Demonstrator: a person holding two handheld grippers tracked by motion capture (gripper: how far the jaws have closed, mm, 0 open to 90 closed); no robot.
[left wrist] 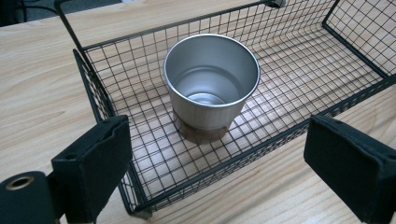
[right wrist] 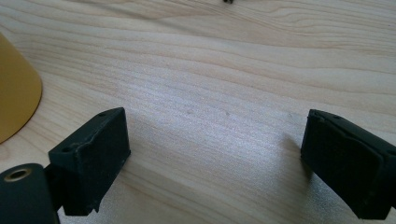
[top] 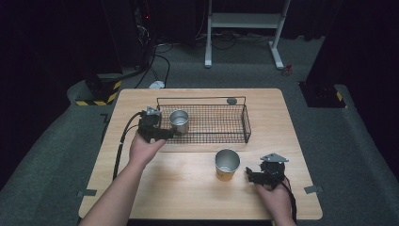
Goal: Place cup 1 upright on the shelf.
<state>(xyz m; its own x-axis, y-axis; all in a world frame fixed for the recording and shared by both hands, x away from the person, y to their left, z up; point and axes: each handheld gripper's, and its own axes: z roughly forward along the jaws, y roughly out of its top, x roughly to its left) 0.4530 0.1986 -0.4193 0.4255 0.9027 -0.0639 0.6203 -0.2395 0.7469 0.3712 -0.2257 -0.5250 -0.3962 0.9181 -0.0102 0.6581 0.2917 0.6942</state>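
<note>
A silver metal cup [top: 179, 121] [left wrist: 211, 84] stands upright in the left end of a black wire basket [top: 221, 101] [left wrist: 303, 60]. My left gripper [top: 162, 133] [left wrist: 217, 175] hovers at the basket's near left corner, open, its jaws wide apart with nothing between them and the cup just beyond. A second metal cup with a yellow-orange outside [top: 227, 165] [right wrist: 14, 93] stands on the table in front of the basket. My right gripper [top: 254, 176] [right wrist: 215, 163] rests low over the wood to the right of it, open and empty.
The wooden table [top: 188, 188] has bare room at its near left and around the right gripper. A small round grey object [top: 231, 100] lies behind the basket. Cables trail from both grippers. Dark floor, equipment and a white stand lie beyond the table.
</note>
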